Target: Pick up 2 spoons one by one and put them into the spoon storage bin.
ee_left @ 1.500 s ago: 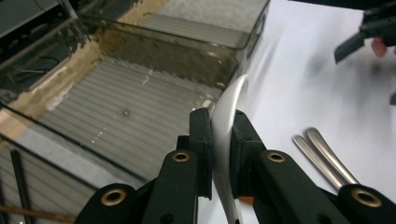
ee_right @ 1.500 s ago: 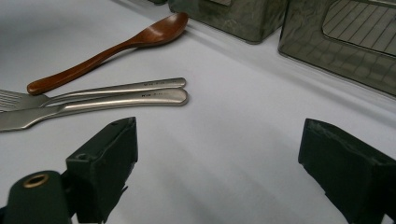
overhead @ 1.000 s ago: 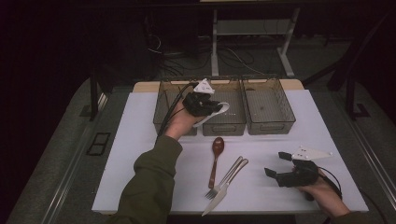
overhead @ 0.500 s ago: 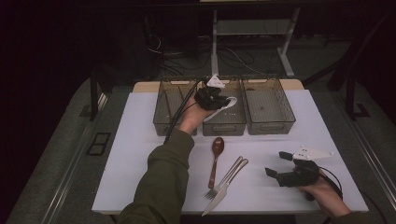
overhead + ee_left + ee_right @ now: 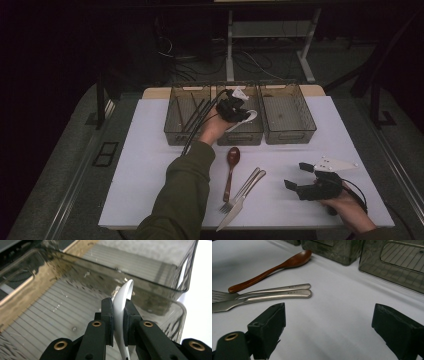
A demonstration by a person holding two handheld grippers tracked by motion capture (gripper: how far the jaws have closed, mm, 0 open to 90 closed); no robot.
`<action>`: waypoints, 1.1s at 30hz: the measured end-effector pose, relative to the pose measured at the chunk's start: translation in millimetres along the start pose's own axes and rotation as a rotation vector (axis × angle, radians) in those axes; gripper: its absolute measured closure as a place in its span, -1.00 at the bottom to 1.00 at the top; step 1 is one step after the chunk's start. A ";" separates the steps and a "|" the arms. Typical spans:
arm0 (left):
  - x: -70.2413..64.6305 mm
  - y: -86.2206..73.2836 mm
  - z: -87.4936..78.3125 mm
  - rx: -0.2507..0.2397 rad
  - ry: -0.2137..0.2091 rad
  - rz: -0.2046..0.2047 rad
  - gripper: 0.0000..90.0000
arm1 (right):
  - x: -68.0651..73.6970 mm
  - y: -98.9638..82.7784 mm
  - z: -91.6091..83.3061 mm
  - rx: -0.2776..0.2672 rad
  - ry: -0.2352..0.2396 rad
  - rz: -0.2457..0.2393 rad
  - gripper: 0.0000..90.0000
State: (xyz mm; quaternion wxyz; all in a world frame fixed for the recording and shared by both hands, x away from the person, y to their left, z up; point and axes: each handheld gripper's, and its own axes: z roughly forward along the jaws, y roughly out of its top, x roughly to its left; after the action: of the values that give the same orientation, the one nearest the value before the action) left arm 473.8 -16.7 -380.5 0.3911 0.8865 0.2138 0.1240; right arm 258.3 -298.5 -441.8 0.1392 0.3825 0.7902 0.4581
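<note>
Jaws of the left gripper (image 5: pixel 117 317) clamped on a white spoon (image 5: pixel 122 305), held over the middle bin (image 5: pixel 250 131) of three smoky plastic bins at the far side of the bench (image 5: pixel 150 150). Jaws of the right gripper (image 5: pixel 300 176) spread wide, gripping nothing, low over the bench near a wooden spoon (image 5: pixel 231 170), fork (image 5: pixel 240 192) and knife (image 5: pixel 242 200).

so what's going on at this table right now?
A person is sorting cutlery into three smoky clear plastic bins. The left tool is shut on a white plastic spoon, holding it over the middle bin. The right tool rests open near the table's front edge. A brown wooden spoon, a steel fork and a steel knife lie on the white tabletop.
</note>
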 end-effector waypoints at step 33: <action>-26.5 -16.0 -54.2 -0.114 -0.046 -0.100 -0.39 | 0.5 -0.5 0.3 0.002 -0.010 -0.003 -0.74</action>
State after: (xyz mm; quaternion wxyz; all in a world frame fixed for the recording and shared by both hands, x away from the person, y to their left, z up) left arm 425.0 15.1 -357.9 0.4515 0.8537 0.2412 0.0960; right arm 257.9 -298.1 -442.3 0.1435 0.3837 0.7906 0.4552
